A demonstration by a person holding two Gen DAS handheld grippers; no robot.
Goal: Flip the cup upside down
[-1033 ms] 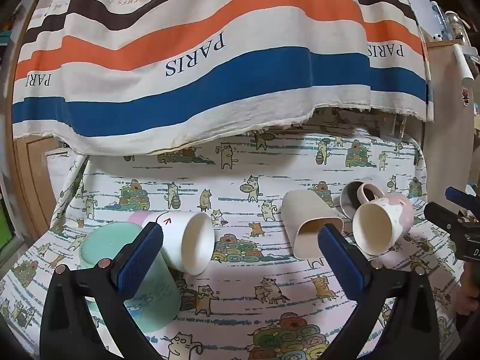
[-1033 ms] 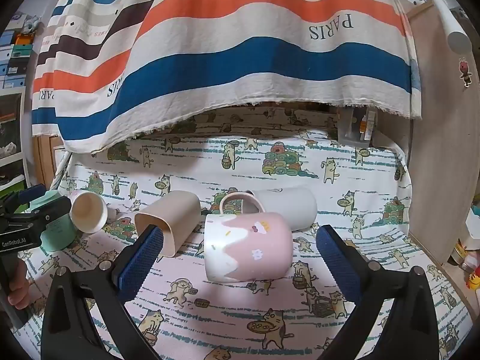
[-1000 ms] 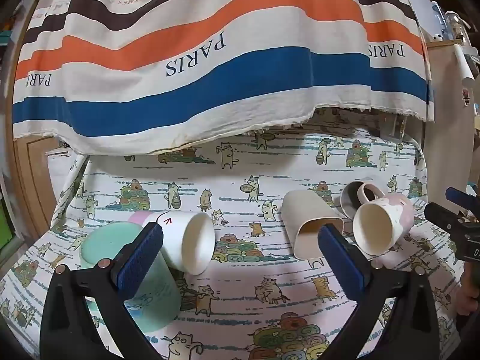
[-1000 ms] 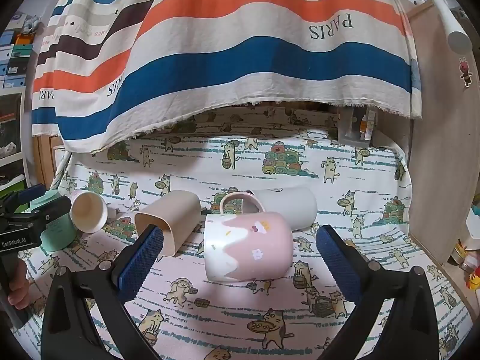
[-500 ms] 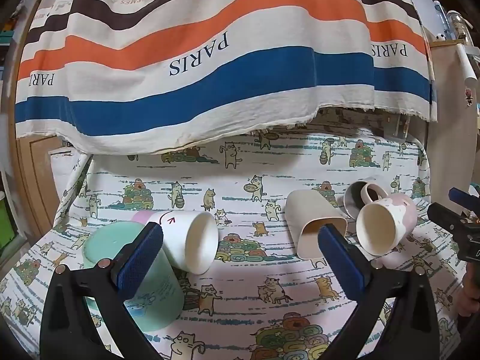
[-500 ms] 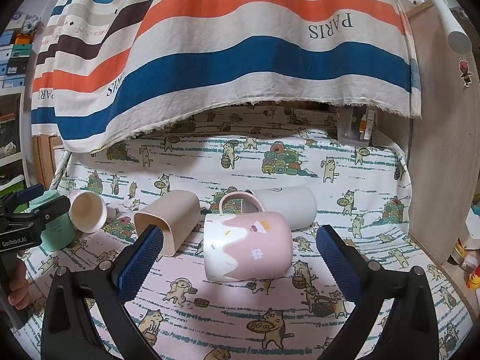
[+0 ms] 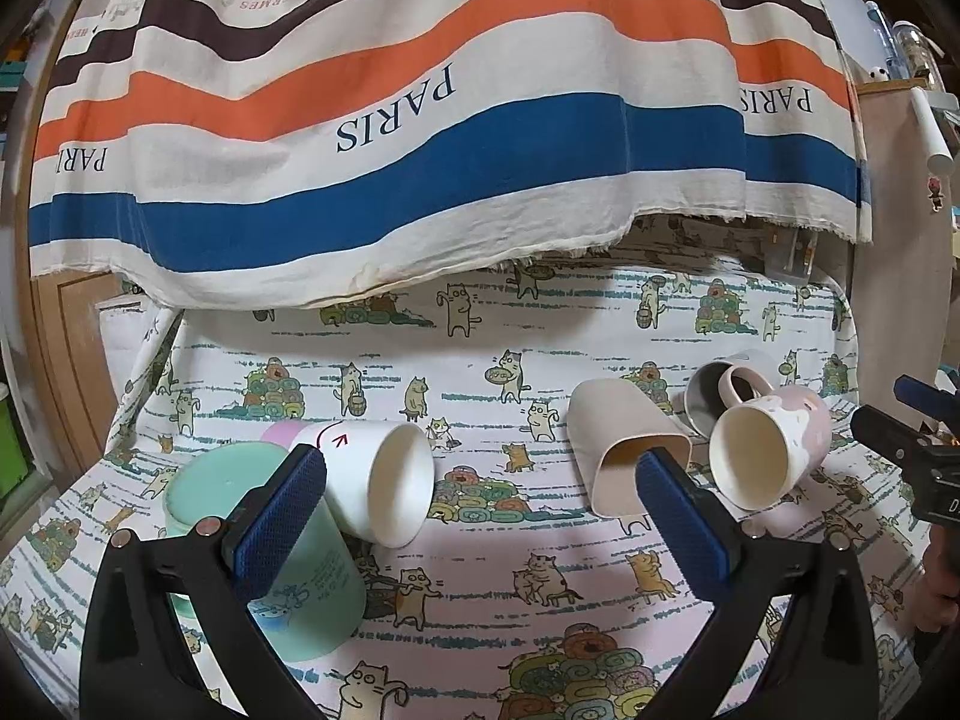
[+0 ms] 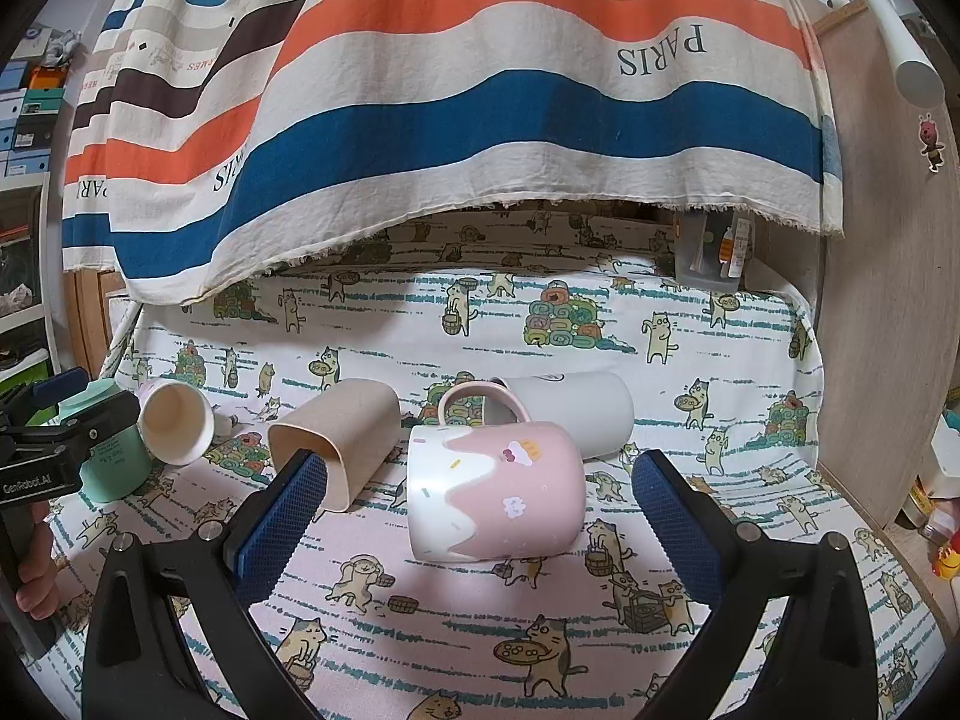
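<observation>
A striped cloth printed "PARIS" hangs over the back of the counter, which is covered in a cartoon cat print. On it lie the cups: the pink-and-white mug on its side, with a grey cup touching it behind, a beige square cup just to its left, then a white paper cup and, farthest left, a mint green cup standing upside down. The right gripper has its blue-padded fingers spread wide on either side of the mug without touching it, and the left gripper is equally wide open, holding nothing, near the paper cup.
</observation>
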